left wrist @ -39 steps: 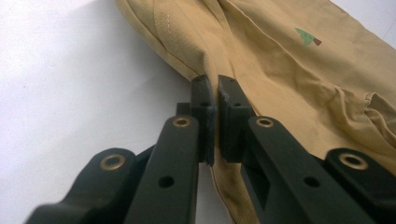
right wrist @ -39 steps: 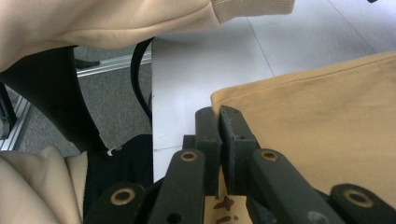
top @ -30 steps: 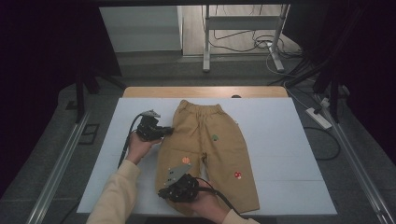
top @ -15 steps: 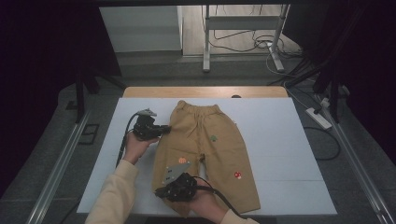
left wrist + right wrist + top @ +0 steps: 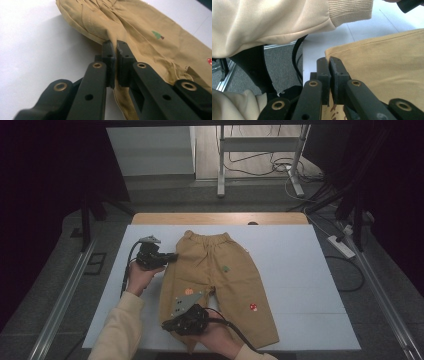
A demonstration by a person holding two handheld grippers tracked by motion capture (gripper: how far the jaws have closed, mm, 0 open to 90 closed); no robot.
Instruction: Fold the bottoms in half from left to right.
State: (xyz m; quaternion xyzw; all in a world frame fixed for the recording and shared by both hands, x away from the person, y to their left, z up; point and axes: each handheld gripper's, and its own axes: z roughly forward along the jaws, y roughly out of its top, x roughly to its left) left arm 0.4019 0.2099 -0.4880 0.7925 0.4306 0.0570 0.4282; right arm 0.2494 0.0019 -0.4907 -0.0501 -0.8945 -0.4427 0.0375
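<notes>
White table (image 5: 300, 270), tan trousers (image 5: 220, 275) – left tongs (image 5: 172, 256) clamp side seam, right tongs (image 5: 167, 325) clamp hem.

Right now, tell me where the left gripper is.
In the high view the left gripper sits left of centre on the white table, its jaws closed on the left side seam of the tan trousers, below the waistband.

Tan trousers (image 5: 220, 280) lie flat on the white desk (image 5: 300, 270); left gripper (image 5: 172, 256) at their side seam; right gripper (image 5: 167, 325) at a hem.
</notes>
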